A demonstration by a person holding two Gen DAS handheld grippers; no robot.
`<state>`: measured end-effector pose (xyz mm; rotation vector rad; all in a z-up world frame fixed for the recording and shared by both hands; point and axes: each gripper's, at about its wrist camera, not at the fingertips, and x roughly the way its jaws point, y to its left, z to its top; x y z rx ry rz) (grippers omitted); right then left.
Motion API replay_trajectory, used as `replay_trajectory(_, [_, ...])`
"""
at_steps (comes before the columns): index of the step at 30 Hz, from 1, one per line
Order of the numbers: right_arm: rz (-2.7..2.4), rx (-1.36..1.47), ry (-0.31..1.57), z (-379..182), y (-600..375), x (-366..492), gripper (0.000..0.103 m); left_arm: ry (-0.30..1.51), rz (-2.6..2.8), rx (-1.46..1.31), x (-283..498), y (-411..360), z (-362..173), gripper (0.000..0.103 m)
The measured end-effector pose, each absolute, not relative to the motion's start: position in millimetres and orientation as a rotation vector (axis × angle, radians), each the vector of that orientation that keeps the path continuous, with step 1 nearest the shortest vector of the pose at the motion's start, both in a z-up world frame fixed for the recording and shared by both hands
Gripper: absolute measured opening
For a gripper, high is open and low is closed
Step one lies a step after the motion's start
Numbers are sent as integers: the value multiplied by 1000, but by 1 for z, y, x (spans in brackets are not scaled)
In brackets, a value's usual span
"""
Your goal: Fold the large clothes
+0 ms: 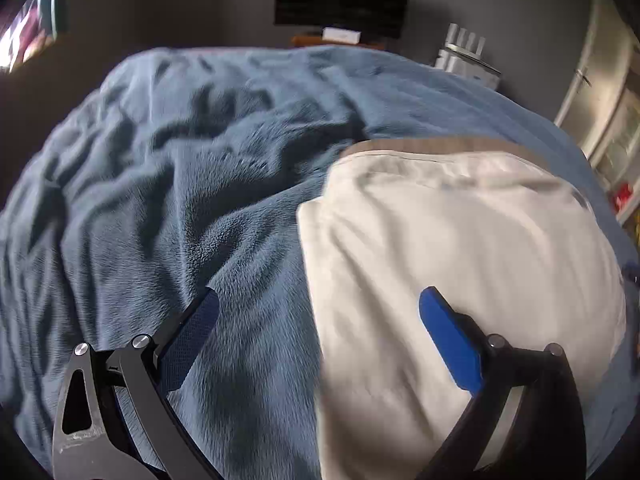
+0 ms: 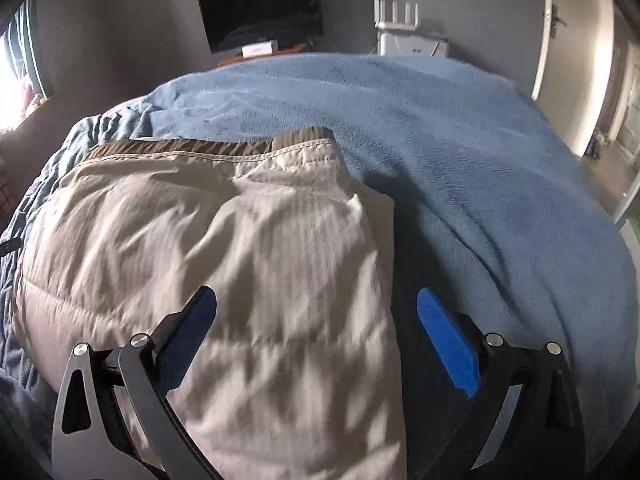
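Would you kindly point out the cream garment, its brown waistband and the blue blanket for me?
cream garment (image 2: 248,248): right wrist view, middle of the folded cloth.
brown waistband (image 2: 192,146): right wrist view, along the garment's far edge.
blue blanket (image 1: 168,184): left wrist view, rumpled part left of the garment.

Blue blanket (image 1: 180,184), dark television (image 2: 262,14)

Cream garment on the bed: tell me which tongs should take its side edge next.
Probably either. The left tongs straddle the cream garment's left edge, and the right tongs straddle its right edge. Both are open above the blue blanket.
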<state>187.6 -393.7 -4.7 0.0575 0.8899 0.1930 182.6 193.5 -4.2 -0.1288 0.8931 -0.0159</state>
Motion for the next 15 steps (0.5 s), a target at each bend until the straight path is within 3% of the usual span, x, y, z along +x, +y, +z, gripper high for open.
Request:
replay_trajectory(6, [260, 86, 983, -23, -404, 241, 95, 952, -100, -117, 212, 188, -32, 96])
replay_trajectory(10, [301, 171, 1019, -39, -419, 258, 95, 941, -205, -161, 223, 188, -40, 77])
replay_trajectory(15, [396, 349, 1074, -65, -436, 261, 95, 962, -287, -273, 227, 201, -52, 74])
